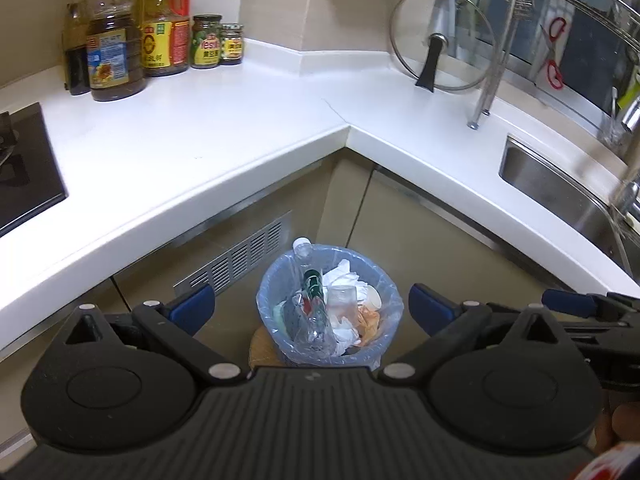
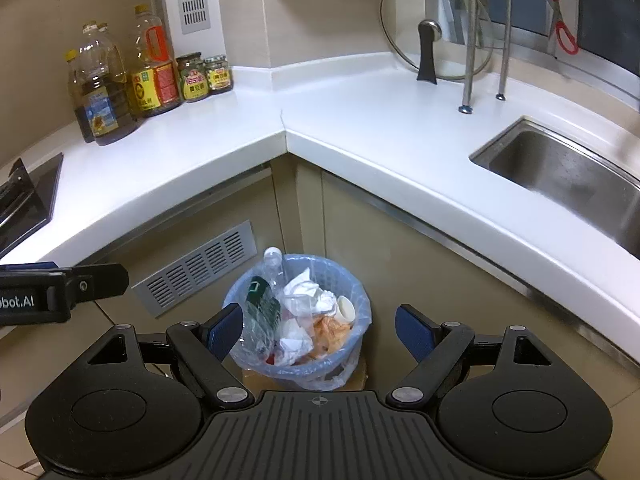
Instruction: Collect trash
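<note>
The lined trash bin [image 2: 298, 316], heaped with tissues and a plastic bottle [image 2: 262, 304], is seen on the floor below the countertop [image 2: 360, 136] corner. Both the left gripper [image 1: 312, 310] and the right gripper [image 2: 319, 330] are held wide open and empty above it, neither clearly nearer.
</note>
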A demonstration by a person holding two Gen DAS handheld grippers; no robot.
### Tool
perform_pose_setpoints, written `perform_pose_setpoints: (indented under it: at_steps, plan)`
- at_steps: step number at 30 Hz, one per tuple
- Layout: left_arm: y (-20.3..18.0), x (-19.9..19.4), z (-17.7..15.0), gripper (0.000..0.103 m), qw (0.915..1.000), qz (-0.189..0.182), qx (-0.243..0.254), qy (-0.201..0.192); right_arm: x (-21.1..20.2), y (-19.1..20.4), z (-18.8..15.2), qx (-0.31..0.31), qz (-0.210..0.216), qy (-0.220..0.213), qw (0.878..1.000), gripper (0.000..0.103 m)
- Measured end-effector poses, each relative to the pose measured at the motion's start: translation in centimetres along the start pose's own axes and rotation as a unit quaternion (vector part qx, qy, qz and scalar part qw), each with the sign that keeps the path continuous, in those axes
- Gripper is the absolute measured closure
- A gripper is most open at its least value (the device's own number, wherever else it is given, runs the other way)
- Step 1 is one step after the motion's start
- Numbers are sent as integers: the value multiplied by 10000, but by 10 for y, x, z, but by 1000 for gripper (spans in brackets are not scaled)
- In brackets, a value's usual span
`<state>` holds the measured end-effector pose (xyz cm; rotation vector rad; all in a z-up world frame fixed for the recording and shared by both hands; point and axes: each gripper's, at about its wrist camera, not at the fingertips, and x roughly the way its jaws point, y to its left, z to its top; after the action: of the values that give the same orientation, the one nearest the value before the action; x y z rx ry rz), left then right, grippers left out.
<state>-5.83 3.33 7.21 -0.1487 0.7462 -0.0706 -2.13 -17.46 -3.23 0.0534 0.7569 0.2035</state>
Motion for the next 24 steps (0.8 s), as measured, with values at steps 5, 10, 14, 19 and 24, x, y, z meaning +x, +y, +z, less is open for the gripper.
perform_pose_setpoints:
  at_steps: [5,10,14,19,24]
  plan:
    - [-1,2,0,1,9999,98,32,20,3,-4,4,-14,60,-25,10000,20]
    - [-5,4,1,1,9999,151,45,19,3,-9,8,-5,78,-62,10000,20]
    - [-9,5,1,1,9998,163,83,8,2,-11,11,-6,89,-83,9999,20]
    - [-9,5,0,1,9998,172,76,40,2,-11,11,-29,116,-88,9999,20]
    - [-10,5,0,1,9997,217,111,62,1,-11,10,-25,127,-81,9999,20]
